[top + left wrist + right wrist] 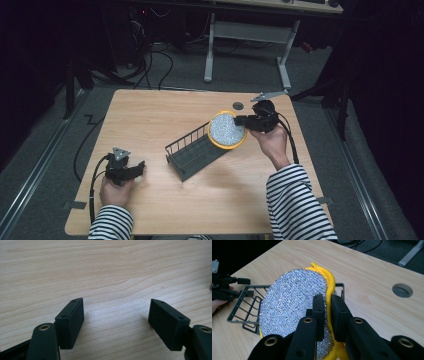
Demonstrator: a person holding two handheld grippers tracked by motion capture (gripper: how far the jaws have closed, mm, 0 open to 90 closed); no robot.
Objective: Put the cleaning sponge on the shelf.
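Note:
A round scouring pad (227, 130) with a glittery silver face and yellow rim hangs above the far end of a dark wire rack (192, 152). My right gripper (240, 121) is shut on the pad's edge; in the right gripper view its jaws pinch the pad (294, 302) at the rim, with the rack (247, 307) behind and below it. My left gripper (141, 167) rests near the table's front left, jaws wide apart with nothing between them. The left gripper view has its open jaws (116, 322) over bare wood.
The wooden table (150, 120) has a round cable hole (238, 105) near its far edge, beside the right hand. Desk legs and cables lie on the floor beyond the table. A person's striped sleeves enter from the bottom.

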